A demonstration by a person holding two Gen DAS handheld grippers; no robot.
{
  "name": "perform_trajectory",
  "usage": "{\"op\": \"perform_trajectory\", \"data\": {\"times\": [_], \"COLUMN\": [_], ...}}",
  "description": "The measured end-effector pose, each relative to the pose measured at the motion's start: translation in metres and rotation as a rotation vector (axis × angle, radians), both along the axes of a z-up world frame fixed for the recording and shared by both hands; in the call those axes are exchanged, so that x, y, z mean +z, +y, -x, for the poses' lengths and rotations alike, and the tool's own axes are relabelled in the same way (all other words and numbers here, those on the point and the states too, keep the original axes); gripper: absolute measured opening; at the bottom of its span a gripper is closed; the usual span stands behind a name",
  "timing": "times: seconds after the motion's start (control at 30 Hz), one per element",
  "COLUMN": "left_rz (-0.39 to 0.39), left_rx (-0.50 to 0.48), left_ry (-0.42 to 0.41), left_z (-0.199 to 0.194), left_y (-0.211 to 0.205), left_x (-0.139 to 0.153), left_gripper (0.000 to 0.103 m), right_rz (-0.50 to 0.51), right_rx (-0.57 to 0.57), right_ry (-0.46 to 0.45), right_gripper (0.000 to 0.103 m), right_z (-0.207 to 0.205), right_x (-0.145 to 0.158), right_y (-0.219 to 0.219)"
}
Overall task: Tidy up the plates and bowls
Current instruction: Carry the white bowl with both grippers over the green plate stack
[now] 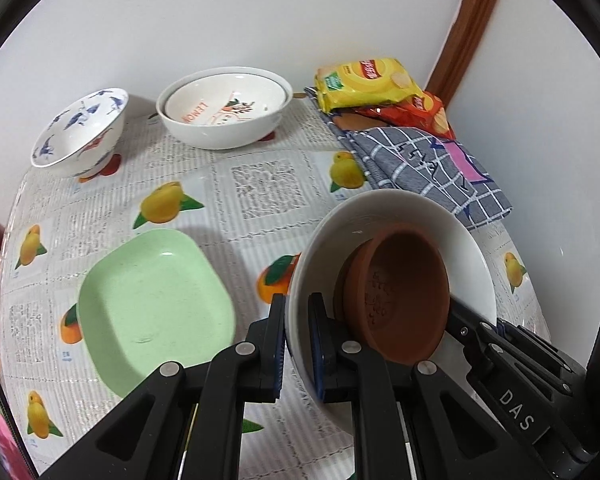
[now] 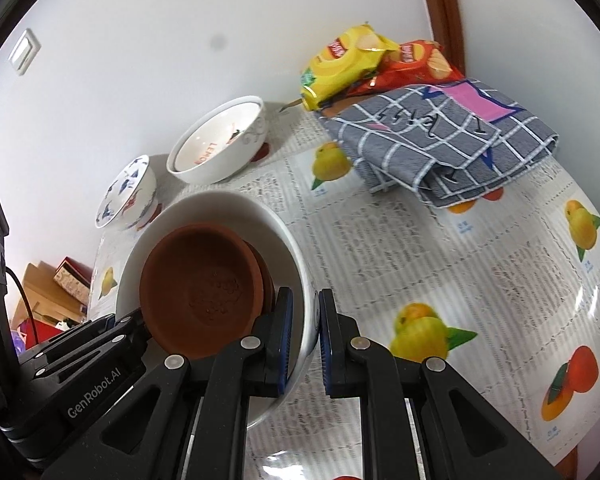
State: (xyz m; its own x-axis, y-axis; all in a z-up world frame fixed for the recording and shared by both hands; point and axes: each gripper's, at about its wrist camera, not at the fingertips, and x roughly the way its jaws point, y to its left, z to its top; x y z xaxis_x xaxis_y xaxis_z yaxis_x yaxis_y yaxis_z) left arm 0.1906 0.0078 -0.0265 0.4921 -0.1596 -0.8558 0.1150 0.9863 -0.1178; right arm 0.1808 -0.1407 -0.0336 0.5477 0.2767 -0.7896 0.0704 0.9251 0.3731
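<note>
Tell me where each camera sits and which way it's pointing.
Left wrist: on the left gripper, angled down at the table; clamps the white bowl holding a brown dish; right gripper shows.
Right wrist: on the right gripper, angled down, clamping the bowl's opposite rim.
Shared: bowl, dish, lemon bowl, checked cloth.

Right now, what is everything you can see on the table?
white bowl: one, white, held up by both grippers
brown dishes: two, nested in the white bowl
green plate: one, near left
lemon bowls: two, white, stacked, by the wall
blue bowl: one, blue-patterned, far left
chip bags: two, yellow and red, far corner
cloth: one, grey checked, under the bags
left hand-held gripper: black, shut on white bowl
right hand-held gripper: black, shut on white bowl
</note>
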Motion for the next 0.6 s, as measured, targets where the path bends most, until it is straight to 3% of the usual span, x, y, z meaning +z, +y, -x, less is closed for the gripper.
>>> {"op": "perform_trajectory", "data": {"times": [0.6], "left_rz": [-0.021], "left_rx": [0.098], "left_ry": [-0.005], "left_z": [-0.005], "left_y": [0.059], "left_x": [0.011], "left_gripper": [0.011], "right_rz": [-0.026], "right_rx": [0.097], "right_ry": [-0.007], "right_gripper": [0.012], "right_z": [-0.018], "right_x": [0.005], "right_y": [0.057]}}
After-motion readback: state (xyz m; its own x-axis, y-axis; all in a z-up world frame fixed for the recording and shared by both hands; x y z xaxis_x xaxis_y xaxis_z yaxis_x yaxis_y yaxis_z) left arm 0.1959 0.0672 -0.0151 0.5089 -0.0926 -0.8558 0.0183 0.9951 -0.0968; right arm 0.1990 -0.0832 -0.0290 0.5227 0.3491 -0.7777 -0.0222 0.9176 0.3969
